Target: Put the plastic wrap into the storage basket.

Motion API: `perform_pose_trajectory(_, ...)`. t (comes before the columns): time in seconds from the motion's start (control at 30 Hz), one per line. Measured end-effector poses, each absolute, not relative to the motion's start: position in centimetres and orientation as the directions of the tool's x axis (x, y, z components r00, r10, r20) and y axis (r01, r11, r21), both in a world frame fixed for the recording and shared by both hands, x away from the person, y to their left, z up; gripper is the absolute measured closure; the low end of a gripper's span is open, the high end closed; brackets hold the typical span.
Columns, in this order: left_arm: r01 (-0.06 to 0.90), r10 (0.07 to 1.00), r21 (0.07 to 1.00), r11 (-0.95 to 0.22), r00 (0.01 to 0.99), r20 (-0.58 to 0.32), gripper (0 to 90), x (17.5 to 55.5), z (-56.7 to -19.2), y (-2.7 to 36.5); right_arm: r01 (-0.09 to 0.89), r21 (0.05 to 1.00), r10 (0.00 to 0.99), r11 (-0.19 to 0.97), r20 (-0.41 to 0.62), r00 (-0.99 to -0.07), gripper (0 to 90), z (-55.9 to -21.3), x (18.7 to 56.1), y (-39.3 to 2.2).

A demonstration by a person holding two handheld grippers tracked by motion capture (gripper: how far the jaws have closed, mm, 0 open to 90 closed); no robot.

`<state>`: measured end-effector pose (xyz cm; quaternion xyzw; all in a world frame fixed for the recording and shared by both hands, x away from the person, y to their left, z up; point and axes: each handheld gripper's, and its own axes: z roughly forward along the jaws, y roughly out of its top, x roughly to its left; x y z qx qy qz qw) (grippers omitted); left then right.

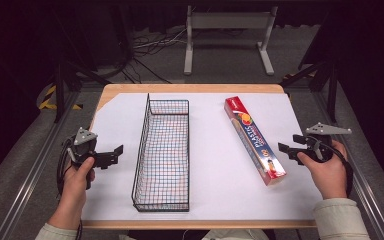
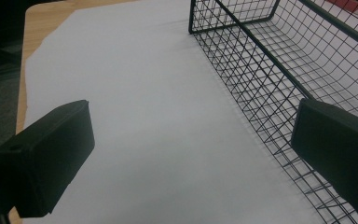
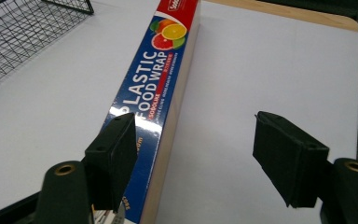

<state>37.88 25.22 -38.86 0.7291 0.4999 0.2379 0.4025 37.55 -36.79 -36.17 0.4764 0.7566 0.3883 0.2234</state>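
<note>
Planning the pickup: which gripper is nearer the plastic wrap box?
Right. The right gripper sits just beside the plastic wrap box, jaws open. The left gripper is beyond the wire basket, on its far side.

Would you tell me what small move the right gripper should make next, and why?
Probably slide the right gripper sideways toward the plastic wrap box until its open jaws straddle it. In the right gripper view the box lies flat on the white paper, mostly behind one jaw rather than between them, and nothing is gripped yet. The wire basket stands beyond it.
</note>
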Motion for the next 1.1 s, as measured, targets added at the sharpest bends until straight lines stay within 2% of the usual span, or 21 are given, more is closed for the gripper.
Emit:
perform_pose_trajectory(0.23,0.531,0.917,0.829,-0.178,0.395,-0.056,0.1,37.5,-38.6,25.1,0.522,0.818,0.882,0.243,0.037,-0.469,29.0,-34.6,38.1,-35.4)
perform_pose_trajectory(0.57,0.538,0.912,0.819,-0.200,0.407,-0.045,0.1,37.4,-38.7,24.9,0.541,0.799,0.874,0.263,0.039,-0.484,26.6,-33.3,40.0,-32.6)
perform_pose_trajectory(0.9,0.541,0.916,0.818,-0.197,0.398,-0.043,0.1,37.3,-38.8,25.1,0.566,0.767,0.861,0.303,0.034,-0.508,24.5,-32.8,42.4,-30.4)
perform_pose_trajectory(1.0,0.542,0.916,0.817,-0.197,0.399,-0.044,0.1,37.3,-38.9,25.1,0.563,0.782,0.855,0.267,0.078,-0.512,23.3,-32.9,42.9,-30.0)
perform_pose_trajectory(1.1,0.545,0.914,0.814,-0.201,0.404,-0.044,0.1,37.3,-39.0,25.0,0.557,0.786,0.853,0.268,0.075,-0.516,22.4,-33.1,43.6,-29.6)
